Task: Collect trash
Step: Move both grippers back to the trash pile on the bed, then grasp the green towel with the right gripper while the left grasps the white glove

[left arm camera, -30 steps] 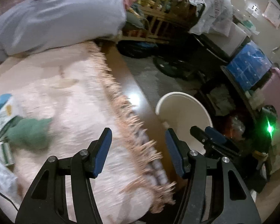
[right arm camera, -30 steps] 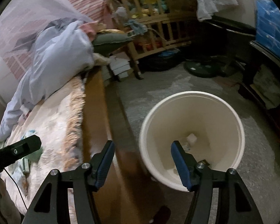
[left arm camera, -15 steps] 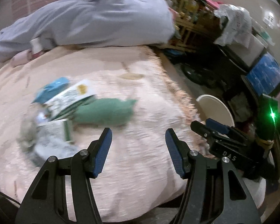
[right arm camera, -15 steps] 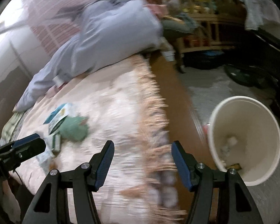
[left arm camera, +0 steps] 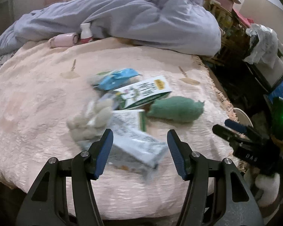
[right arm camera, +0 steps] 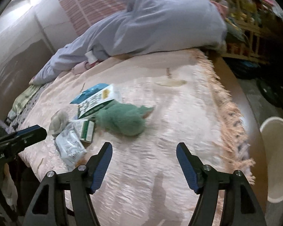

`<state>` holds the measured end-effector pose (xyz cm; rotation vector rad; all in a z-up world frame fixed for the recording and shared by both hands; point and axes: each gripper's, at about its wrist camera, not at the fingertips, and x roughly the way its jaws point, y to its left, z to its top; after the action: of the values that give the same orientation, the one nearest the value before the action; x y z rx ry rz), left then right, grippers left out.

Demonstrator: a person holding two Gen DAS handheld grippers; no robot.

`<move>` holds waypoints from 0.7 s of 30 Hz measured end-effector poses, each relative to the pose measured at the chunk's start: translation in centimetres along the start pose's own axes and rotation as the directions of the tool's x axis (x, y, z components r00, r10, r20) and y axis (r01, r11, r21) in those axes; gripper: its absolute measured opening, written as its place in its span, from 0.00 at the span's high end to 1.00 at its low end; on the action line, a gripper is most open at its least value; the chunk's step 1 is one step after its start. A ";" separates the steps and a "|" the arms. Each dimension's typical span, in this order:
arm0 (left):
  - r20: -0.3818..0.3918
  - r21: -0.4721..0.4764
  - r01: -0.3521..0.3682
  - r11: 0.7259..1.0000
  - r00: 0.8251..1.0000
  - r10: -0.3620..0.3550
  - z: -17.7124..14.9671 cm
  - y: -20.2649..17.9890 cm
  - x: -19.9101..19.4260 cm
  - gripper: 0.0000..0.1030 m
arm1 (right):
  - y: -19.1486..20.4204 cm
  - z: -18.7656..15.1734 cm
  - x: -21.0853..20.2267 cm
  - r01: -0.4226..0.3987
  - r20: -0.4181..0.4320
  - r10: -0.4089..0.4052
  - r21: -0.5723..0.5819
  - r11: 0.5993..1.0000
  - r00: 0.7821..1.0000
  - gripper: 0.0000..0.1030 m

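Both tools empty — left gripper [left arm camera: 139,152] apart, right gripper [right arm camera: 144,166] opening. The near white packet [left arm camera: 139,146] looks light, crinkly, probably slippery — best pinched across its near edge.

Right claw [right arm camera: 144,166] opening above pink bedspread [right arm camera: 179,131], green cloth [right arm camera: 120,122], white bin [right arm camera: 277,162]

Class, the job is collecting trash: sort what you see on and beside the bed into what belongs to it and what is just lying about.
Belongs to the job:
blue wrapper
white-and-green carton
printed plastic packet
crumpled tissue
white bin

Just lying about:
grey duvet
green cloth
pink bottle
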<state>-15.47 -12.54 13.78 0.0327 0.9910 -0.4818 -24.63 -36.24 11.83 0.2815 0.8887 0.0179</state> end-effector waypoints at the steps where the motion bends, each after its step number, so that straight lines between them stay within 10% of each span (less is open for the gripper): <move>1: 0.001 -0.004 0.008 1.000 1.000 -0.008 -0.1 0.8 -0.1 0.44 | 0.6 0.3 0.3 -0.003 -0.003 0.003 -0.023 1.000 1.000 0.34; 21: -0.060 -0.026 0.178 0.984 0.982 -0.180 1.2 11.1 6.0 0.39 | 4.5 5.6 10.9 -0.011 -0.161 -0.055 -0.383 0.923 0.986 0.25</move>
<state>-7.26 -5.13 7.49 -0.0612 1.0648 -0.6384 -12.98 -31.78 8.02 -0.0993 1.0352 0.1961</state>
